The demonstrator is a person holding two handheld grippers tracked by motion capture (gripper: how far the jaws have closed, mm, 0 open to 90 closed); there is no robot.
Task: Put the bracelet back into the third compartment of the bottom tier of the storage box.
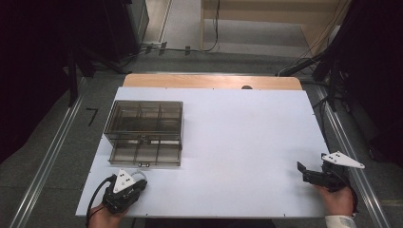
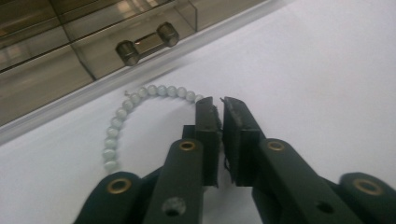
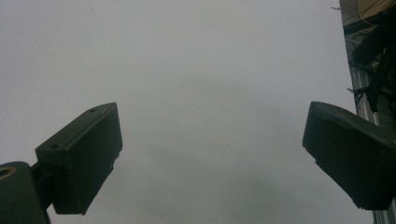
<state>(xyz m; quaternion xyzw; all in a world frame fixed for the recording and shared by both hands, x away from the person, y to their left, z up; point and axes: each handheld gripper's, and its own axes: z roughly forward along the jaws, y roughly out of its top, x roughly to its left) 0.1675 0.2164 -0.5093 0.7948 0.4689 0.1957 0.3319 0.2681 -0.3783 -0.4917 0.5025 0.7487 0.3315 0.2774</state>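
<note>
A bracelet of pale round beads (image 2: pixel 122 113) lies on the white table just in front of a smoky clear plastic box (image 2: pixel 70 42) with a small bar latch (image 2: pixel 147 43). My left gripper (image 2: pixel 218 105) sits on the bracelet's right side, jaws pressed together with only a thin slit, where the strand runs under and between them. In the high view the left gripper (image 1: pixel 138 183) is at the near left, just before the box (image 1: pixel 144 128). My right gripper (image 1: pixel 304 173) rests at the near right, jaws wide apart (image 3: pixel 212 112) over bare table.
The box has several compartments and its lid lies folded out toward me. The white board (image 1: pixel 237 142) ends close to both hands at the front. Cables and dark stands (image 1: pixel 328 66) are on the floor beyond the table.
</note>
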